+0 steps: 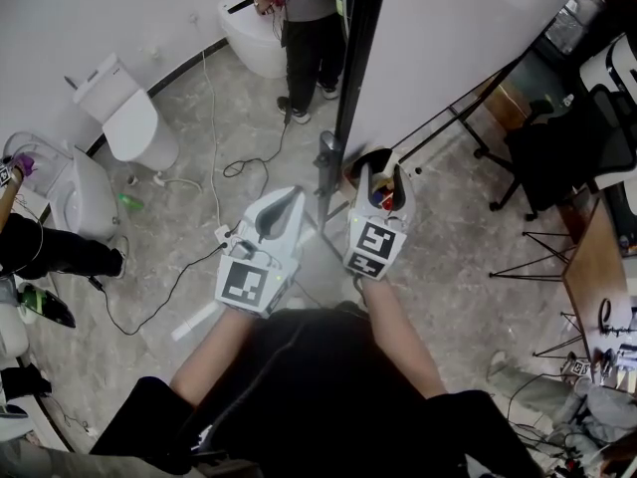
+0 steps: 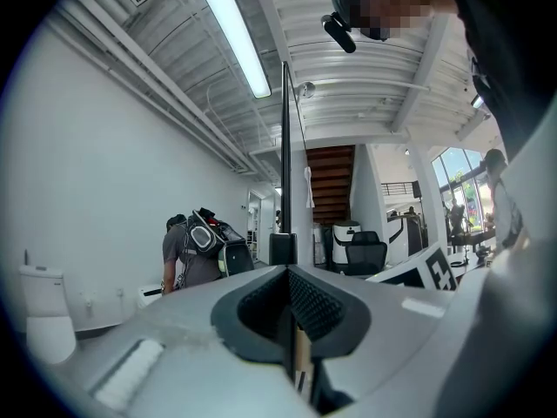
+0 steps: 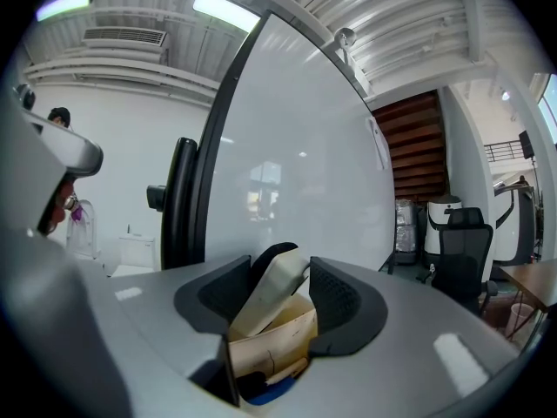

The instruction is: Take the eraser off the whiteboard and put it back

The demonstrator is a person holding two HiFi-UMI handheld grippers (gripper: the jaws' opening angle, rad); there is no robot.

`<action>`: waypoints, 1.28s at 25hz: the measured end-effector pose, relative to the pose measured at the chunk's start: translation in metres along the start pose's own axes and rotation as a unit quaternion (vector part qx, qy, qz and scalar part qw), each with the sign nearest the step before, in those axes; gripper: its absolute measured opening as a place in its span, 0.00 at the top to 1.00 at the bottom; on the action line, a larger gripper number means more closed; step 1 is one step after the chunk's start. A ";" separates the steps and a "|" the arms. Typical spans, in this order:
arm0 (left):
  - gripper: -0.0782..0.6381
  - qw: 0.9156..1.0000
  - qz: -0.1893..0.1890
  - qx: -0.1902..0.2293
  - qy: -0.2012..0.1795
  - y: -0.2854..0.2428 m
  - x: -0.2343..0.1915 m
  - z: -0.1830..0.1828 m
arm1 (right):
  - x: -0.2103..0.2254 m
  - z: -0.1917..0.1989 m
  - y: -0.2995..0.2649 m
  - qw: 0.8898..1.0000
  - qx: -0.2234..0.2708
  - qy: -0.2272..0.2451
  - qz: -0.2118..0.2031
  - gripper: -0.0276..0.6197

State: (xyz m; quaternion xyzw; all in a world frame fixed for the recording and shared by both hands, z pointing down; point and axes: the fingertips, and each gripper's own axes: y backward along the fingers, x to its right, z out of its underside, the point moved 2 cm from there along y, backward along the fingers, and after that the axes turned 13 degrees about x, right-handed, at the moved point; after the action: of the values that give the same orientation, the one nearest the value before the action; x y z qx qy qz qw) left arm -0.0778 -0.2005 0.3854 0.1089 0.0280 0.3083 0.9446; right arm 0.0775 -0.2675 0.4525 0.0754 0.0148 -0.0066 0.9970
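The eraser (image 3: 270, 293), white-backed with black felt, leans tilted between the jaws of my right gripper (image 3: 280, 279). Its lower end sits in a cardboard box (image 3: 271, 342) that also holds markers. The jaws stand apart and do not clamp it flat. The whiteboard (image 3: 296, 129) rises straight ahead in its black frame (image 3: 184, 198). In the head view, my right gripper (image 1: 383, 182) is over the box (image 1: 381, 200) at the board's foot (image 1: 448, 38). My left gripper (image 1: 279, 212) hangs beside it, jaws together (image 2: 289, 301) and holding nothing.
Two toilets (image 1: 129, 118) stand by the left wall, with cables (image 1: 199, 257) trailing over the floor. One person (image 1: 309, 18) stands behind the board, another (image 1: 40, 247) is at the left edge. An office chair (image 1: 567, 147) and a desk (image 1: 597, 267) are at the right.
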 end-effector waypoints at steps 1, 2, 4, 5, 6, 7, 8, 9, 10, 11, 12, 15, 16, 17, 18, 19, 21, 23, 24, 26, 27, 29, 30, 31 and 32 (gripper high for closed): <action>0.88 1.000 0.001 -0.005 -0.003 0.001 0.000 0.001 | -0.001 0.000 0.000 1.000 -0.001 0.001 -0.004 0.61; 0.88 1.000 0.000 -0.011 -0.004 0.001 0.000 0.002 | -0.002 0.000 0.001 1.000 -0.001 0.002 -0.009 0.61; 0.88 1.000 -0.001 -0.015 -0.004 0.000 0.001 0.001 | -0.005 0.001 0.001 1.000 -0.004 0.004 -0.020 0.60; 0.88 1.000 0.001 -0.012 -0.004 -0.001 0.002 0.001 | -0.007 0.002 0.002 1.000 -0.005 0.006 -0.026 0.59; 0.88 1.000 0.003 -0.008 -0.003 -0.001 0.003 0.001 | -0.009 0.003 0.002 0.999 -0.007 0.008 -0.032 0.59; 0.88 1.000 0.004 -0.007 -0.002 -0.001 0.003 0.002 | -0.010 0.004 0.003 0.999 -0.008 0.010 -0.036 0.59; 0.88 1.000 0.003 -0.007 -0.002 -0.001 0.004 0.002 | -0.011 0.004 0.003 0.999 -0.009 0.010 -0.040 0.59; 0.88 1.000 0.002 -0.006 -0.002 -0.001 0.005 0.002 | -0.011 0.005 0.004 0.999 -0.009 0.010 -0.043 0.59; 0.88 1.000 0.000 -0.007 -0.002 -0.001 0.005 0.001 | -0.011 0.005 0.005 0.999 -0.009 0.010 -0.045 0.59; 0.88 1.000 -0.002 -0.009 -0.003 -0.001 0.005 0.000 | -0.010 0.005 0.005 0.999 -0.008 0.009 -0.046 0.59; 0.88 1.000 -0.003 -0.012 -0.004 -0.001 0.006 0.000 | -0.009 0.004 0.006 0.999 -0.007 0.009 -0.047 0.59; 0.88 1.000 -0.002 -0.007 -0.002 -0.003 0.009 -0.001 | -0.007 0.002 0.007 0.999 -0.004 0.007 -0.050 0.59; 0.88 1.000 -0.002 -0.004 0.000 -0.003 0.010 -0.002 | -0.006 0.001 0.008 0.999 -0.003 0.007 -0.051 0.59; 0.88 1.000 0.000 0.000 0.001 -0.003 0.012 -0.002 | -0.005 0.000 0.009 0.999 -0.002 0.007 -0.052 0.59; 0.88 1.000 0.001 0.002 0.000 -0.004 0.013 -0.002 | -0.004 -0.001 0.009 0.999 -0.001 0.007 -0.053 0.61; 0.88 1.000 0.004 0.002 -0.001 -0.004 0.014 -0.002 | -0.004 -0.003 0.010 0.998 0.001 0.007 -0.055 0.65; 0.88 1.000 0.007 0.001 -0.002 -0.005 0.017 -0.002 | -0.002 -0.005 0.012 0.998 0.004 0.007 -0.058 0.70; 0.88 1.000 0.006 0.001 0.000 -0.007 0.019 -0.002 | 0.002 -0.006 0.014 0.998 0.007 0.007 -0.059 0.77; 0.88 1.000 0.007 0.002 0.000 -0.008 0.021 -0.002 | 0.003 -0.007 0.015 0.998 0.008 0.007 -0.059 0.81; 0.88 1.000 0.009 0.002 0.001 -0.009 0.024 -0.001 | 0.006 -0.008 0.017 0.998 0.011 0.004 -0.062 0.85; 0.88 1.000 0.012 0.003 0.001 -0.009 0.026 -0.001 | 0.007 -0.009 0.019 0.998 0.011 0.004 -0.064 0.89; 0.88 1.000 0.017 0.004 0.000 -0.011 0.029 -0.002 | 0.010 -0.012 0.022 0.998 0.013 0.002 -0.068 0.92; 0.88 1.000 0.018 0.005 0.000 -0.011 0.031 -0.002 | 0.012 -0.014 0.024 0.997 0.015 0.002 -0.070 0.94; 0.88 1.000 0.020 0.007 0.001 -0.012 0.033 -0.003 | 0.013 -0.017 0.025 0.997 0.018 0.002 -0.072 0.94; 0.88 1.000 0.023 0.010 0.002 -0.012 0.034 -0.003 | 0.015 -0.020 0.028 0.997 0.021 0.003 -0.073 0.94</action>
State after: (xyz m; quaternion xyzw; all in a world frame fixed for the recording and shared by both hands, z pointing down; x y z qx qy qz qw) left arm -0.0435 -0.1893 0.3803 0.1187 0.0302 0.3293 0.9362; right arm 0.0923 -0.2374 0.4363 0.0955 0.0226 -0.0792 0.9920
